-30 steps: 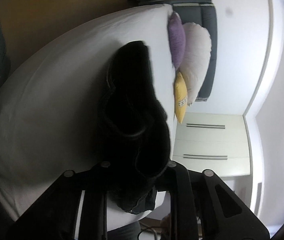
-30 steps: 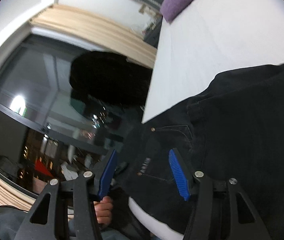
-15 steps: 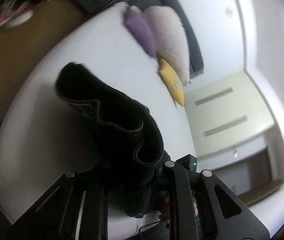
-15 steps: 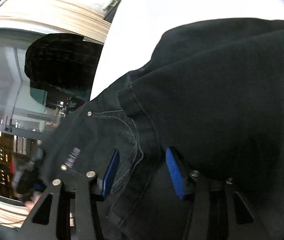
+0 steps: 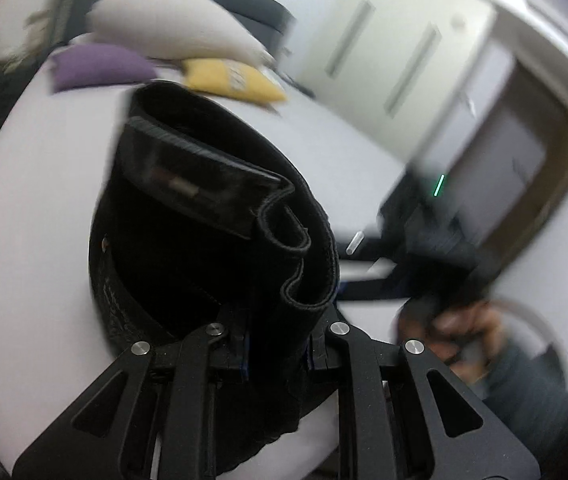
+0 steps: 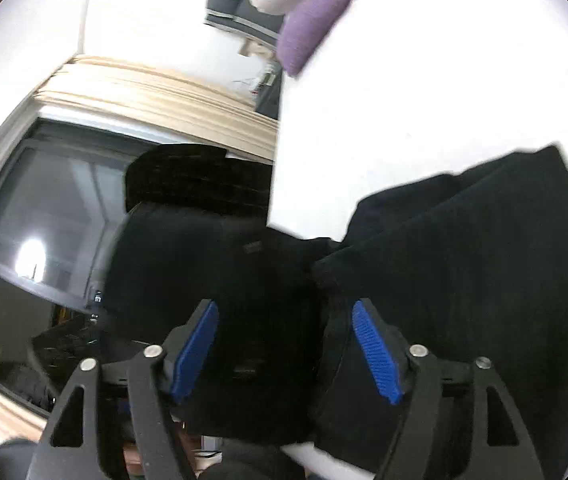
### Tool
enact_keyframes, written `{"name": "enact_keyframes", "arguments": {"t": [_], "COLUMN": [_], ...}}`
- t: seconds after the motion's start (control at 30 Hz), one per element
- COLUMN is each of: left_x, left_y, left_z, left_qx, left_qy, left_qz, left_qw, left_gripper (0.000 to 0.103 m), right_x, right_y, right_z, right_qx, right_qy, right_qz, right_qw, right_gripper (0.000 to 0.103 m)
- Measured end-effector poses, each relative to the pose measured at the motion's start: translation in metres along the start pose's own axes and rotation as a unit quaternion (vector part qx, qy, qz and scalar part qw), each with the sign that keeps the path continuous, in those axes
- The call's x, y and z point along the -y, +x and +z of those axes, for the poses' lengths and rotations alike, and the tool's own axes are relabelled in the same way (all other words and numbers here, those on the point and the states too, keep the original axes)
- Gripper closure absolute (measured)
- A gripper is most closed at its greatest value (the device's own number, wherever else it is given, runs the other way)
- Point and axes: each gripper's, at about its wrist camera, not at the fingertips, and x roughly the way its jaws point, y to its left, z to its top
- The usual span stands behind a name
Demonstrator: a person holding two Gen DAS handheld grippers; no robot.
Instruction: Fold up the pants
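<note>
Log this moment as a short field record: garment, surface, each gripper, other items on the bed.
garment: black pants, bunched, waistband end lifted
surface: white bed
left gripper: shut on the pants, fabric clamped between its fingers
right gripper: open, blue pads apart, dark fabric lies between them, not clamped
other items: purple pillow, white pillow, yellow pillow at the far end of the bed
image quality: left view motion-blurred

Bed [image 5: 36, 184], white cover: black pants [image 5: 204, 216] near its foot edge; purple [image 5: 96, 66], yellow [image 5: 232, 80], white [image 5: 172, 28] pillows at head.
</note>
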Motion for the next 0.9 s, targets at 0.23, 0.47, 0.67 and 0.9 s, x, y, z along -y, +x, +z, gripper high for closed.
{"name": "enact_keyframes", "arguments": {"t": [0.23,0.47,0.67,0.9], "left_x": [0.053,0.069,0.077,0.095], "left_y": [0.053,0.078,0.082,0.101], "left_z": [-0.035,-0.028,-0.046,-0.049], "left_qx": [-0.068,-0.075,-0.080,-0.079], "left_qy": [0.073,0.113,0.165,0.185], "left_qz": [0.024,0.041,0.047,0.046], "left_qw": [0.9947,0.9899,0.9818,0.9786], "left_gripper": [0.087,0.087,0.087,0.087], "right_x": [0.014,0.036,0.043,0.039], "right_y": [-0.029,-0.014,-0.012,-0.019], "right_z": [-0.012,-0.026,-0.026,-0.020], "right_qx": [0.013,-0.018,-0.037,-0.026], "right_qy": [0.014,0.065,0.069,0.028], "right_qz": [0.001,-0.037,-0.058,-0.090], "right_qw": [1.000,0.997,0.995,0.995], "right_gripper": [0.009,0.011,0.051,0.085]}}
